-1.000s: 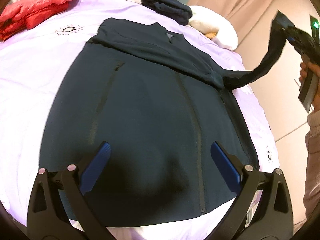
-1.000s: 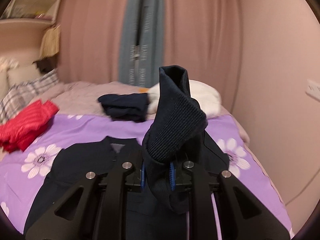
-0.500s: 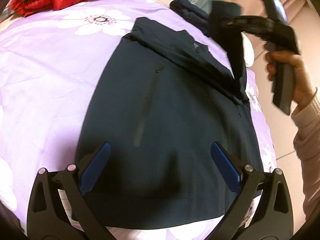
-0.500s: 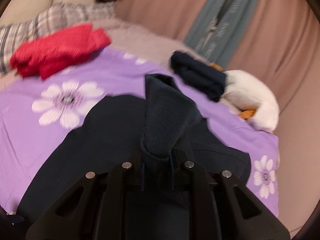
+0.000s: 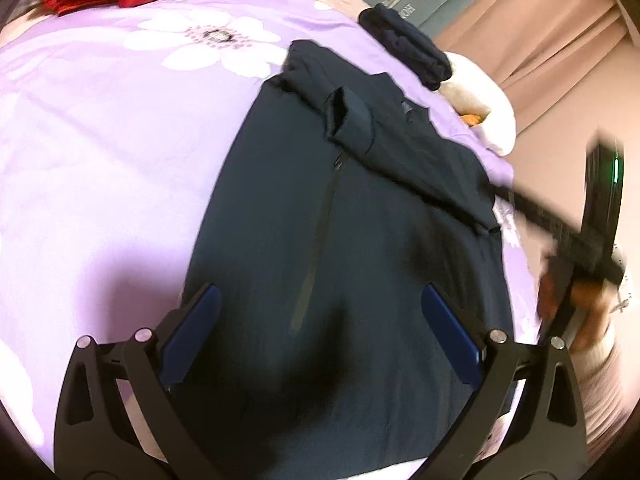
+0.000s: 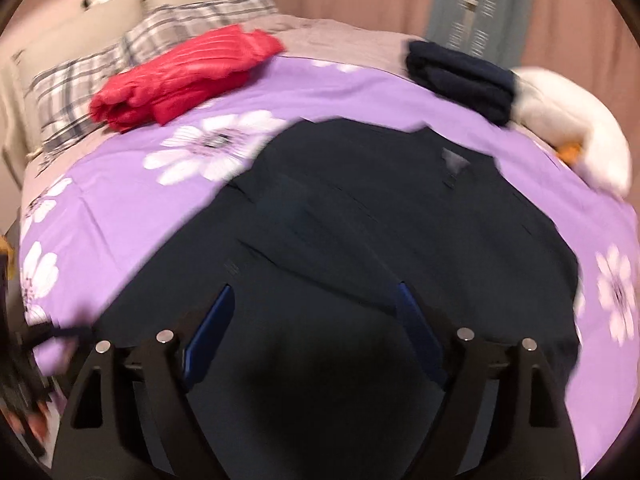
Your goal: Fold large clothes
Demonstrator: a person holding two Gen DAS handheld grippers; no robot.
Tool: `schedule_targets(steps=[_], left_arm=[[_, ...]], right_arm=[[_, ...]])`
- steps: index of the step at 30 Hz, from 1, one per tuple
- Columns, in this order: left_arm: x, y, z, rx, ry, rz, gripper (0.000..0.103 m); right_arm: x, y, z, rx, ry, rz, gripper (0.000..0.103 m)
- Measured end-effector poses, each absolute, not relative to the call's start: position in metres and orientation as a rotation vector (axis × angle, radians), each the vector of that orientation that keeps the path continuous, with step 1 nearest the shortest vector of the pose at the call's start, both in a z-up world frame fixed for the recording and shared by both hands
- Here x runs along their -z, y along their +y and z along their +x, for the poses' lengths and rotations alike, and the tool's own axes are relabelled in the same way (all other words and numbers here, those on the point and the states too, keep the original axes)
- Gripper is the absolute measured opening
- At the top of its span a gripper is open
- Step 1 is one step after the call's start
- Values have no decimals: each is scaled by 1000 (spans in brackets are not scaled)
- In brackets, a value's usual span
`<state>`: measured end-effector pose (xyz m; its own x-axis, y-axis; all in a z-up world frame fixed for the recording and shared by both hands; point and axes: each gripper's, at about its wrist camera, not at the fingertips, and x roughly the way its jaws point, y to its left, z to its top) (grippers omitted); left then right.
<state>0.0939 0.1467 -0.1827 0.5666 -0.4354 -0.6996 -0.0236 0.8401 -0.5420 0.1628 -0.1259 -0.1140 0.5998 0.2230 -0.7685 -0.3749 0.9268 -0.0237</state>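
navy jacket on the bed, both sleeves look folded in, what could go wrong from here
1. The sleeve cuff lies loosely across the navy jacket with its end standing up; it may slide off when the body is folded.
2. Both the left gripper and the right gripper are open and hold nothing, so nothing pins the folds.
3. The folded navy garment and red jacket lie close beyond the collar, so a push upward might disturb them.

Both wrist cameras look down steeply from close above the bed (image 5: 100, 160), facing its head; both share the dark jacket (image 5: 360, 280) and red clothes (image 6: 180, 76)
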Motion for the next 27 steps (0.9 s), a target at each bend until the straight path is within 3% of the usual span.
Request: schedule_targets(steps=[7, 14, 17, 21, 23, 25, 27], left_arm=[[155, 146, 182, 346, 919, -660, 101], [174, 137, 282, 382, 946, -864, 100], [187, 129, 310, 366, 965, -901, 93], [207, 113, 334, 364, 1031, -906, 70], [214, 106, 343, 347, 1063, -899, 45], [214, 104, 351, 338, 1059, -896, 2], [200, 98, 359, 341, 1025, -854, 2]], right_arm=[[131, -216, 119, -226, 877, 72, 83], [153, -259, 88, -168, 907, 183, 83], [156, -268, 82, -154, 906, 188, 83], [162, -282, 76, -137, 902, 215, 83], [166, -289, 77, -129, 911, 235, 83], [169, -293, 78, -123, 916, 248, 83], [172, -296, 82, -117, 918, 261, 83]])
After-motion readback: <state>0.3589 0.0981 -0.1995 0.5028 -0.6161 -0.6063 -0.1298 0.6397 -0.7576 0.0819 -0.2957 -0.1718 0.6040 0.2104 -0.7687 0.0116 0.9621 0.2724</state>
